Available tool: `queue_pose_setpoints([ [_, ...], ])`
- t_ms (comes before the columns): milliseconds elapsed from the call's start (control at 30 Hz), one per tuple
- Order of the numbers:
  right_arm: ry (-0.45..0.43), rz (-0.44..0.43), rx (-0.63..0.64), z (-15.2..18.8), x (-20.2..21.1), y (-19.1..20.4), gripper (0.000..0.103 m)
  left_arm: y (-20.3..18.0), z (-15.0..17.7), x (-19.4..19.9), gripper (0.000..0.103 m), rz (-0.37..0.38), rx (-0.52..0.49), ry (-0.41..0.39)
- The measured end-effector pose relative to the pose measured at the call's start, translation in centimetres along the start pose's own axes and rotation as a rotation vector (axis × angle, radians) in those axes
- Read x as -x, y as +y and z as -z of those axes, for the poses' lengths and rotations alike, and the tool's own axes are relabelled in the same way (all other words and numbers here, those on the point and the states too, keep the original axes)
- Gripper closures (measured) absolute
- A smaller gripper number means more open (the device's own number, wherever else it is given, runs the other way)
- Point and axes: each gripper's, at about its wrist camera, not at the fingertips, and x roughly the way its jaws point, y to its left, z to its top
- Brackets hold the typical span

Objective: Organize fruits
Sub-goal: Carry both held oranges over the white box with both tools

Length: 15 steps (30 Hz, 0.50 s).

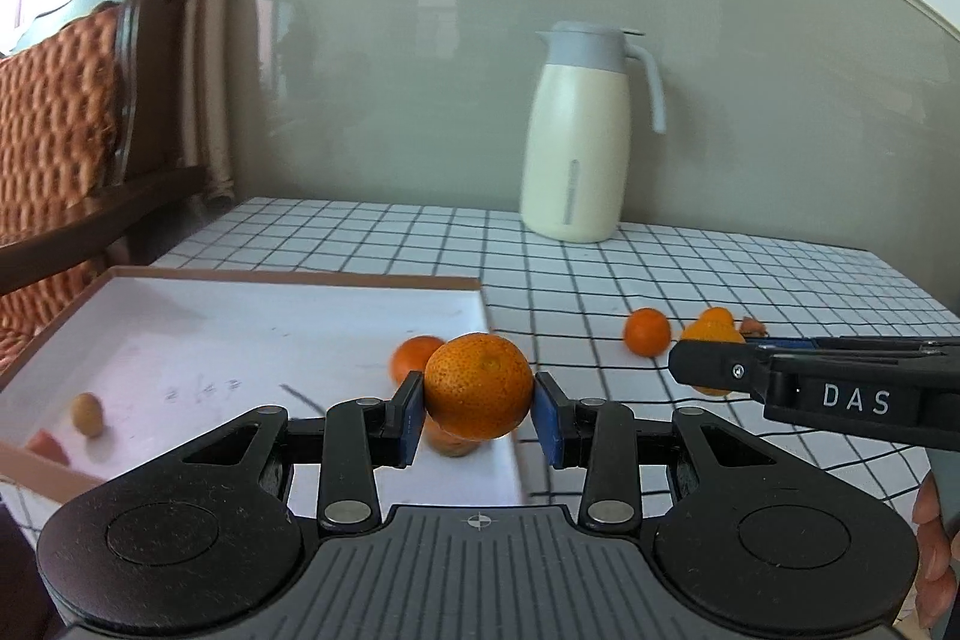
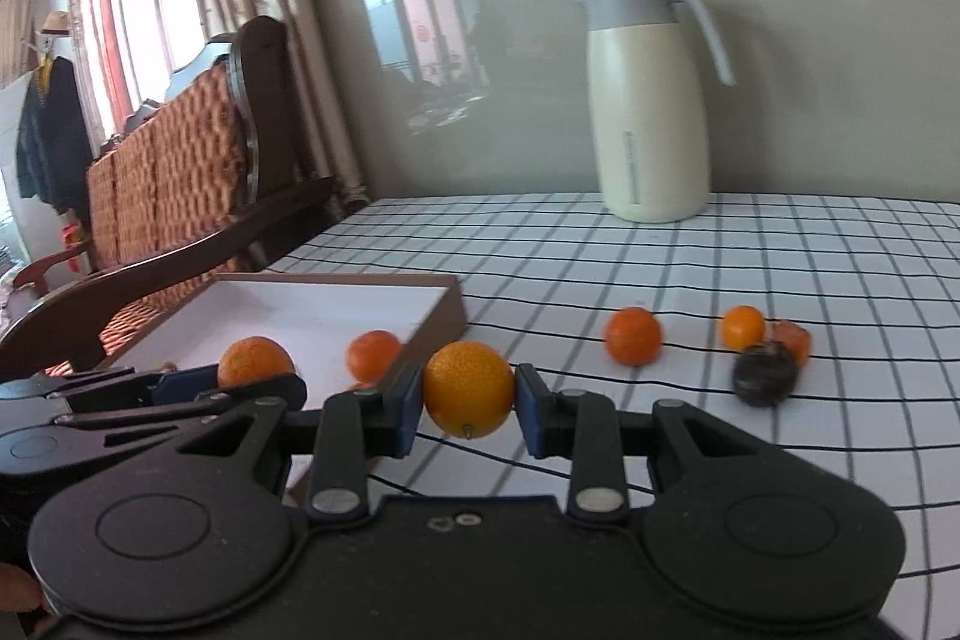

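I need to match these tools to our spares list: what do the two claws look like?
Both look alike. The left claw is matte black: two round hubs, a ribbed centre plate with a small crosshair mark, silver pivot pins, flat linkage bars and blue pads. The right claw has the same build; seen from the side in the left view, its body carries white letters "DAS". No cables or sleeves show.

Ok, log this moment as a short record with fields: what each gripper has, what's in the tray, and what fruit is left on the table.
left gripper: shut on an orange, above the tray's near right corner
right gripper: shut on a second orange, over the tablecloth
tray: one orange fruit, a small tan fruit, others partly hidden
tablecloth: two loose oranges, a dark round fruit
jug: upright at the back
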Motion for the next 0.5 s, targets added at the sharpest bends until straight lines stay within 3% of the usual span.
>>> queue_pose_setpoints([
  [500,-0.002,-0.104,0.051,-0.2,-2.3,4.9,0.079,5.2,1.0,1.6,0.065,-0.101,0.075,-0.012],
])
